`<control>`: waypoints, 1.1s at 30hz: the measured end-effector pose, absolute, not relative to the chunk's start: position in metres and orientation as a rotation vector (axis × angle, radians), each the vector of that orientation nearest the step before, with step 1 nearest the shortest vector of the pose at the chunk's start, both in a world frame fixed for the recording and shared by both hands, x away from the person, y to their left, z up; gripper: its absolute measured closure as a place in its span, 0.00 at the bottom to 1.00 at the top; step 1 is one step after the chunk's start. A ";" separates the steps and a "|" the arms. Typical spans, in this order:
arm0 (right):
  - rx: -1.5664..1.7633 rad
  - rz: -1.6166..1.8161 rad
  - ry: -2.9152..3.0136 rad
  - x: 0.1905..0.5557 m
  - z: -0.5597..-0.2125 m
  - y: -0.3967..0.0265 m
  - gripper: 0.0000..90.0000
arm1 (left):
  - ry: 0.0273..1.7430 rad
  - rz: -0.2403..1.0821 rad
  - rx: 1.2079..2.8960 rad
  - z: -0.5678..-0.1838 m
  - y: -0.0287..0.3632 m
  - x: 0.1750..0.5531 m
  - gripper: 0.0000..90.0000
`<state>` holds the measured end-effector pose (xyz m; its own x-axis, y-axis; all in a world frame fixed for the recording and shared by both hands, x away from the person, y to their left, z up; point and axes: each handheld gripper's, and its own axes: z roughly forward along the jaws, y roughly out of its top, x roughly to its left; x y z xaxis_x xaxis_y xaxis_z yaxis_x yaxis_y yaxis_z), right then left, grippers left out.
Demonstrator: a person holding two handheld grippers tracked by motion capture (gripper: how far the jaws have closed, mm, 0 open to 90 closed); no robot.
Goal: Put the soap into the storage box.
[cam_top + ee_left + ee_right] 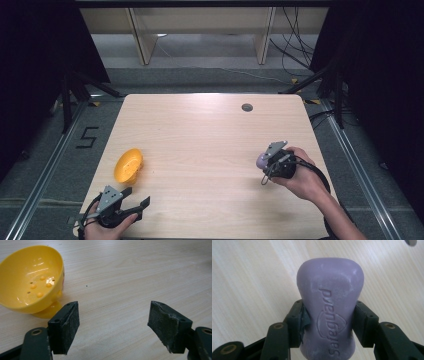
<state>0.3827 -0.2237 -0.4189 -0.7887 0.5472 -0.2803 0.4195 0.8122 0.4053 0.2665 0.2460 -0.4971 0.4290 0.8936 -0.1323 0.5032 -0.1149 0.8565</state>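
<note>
A purple soap bar (329, 305) with raised lettering sits between the pads of my right gripper (328, 322), which is shut on its narrow waist. In the high view this gripper (264, 162) holds the soap bar (260, 160) just above the table at the right. A yellow soap dish (128, 165) with small holes lies tipped on the table at the left. My left gripper (136, 197) rests at the near left edge, jaws open and empty. In the left gripper view the yellow dish (30, 277) lies just beyond the left pad (65, 326) of this gripper (113, 327).
The light wooden table (200, 145) has a small grey cable hole (247, 107) near its far edge. Black stands and cables flank the table on the floor. A wooden frame stands beyond the far edge.
</note>
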 end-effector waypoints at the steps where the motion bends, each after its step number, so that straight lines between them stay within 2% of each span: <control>1: 0.697 0.467 2.608 0.381 -0.419 -0.224 0.56 | 1.207 0.533 1.761 -0.497 0.246 0.267 0.27; 18: 0.289 0.493 2.537 0.334 -0.432 -0.219 0.56 | 1.191 0.528 1.763 -0.498 0.246 0.268 0.27; 33: 0.208 0.560 2.457 0.304 -0.437 -0.202 0.56 | 1.195 0.521 1.765 -0.496 0.246 0.274 0.27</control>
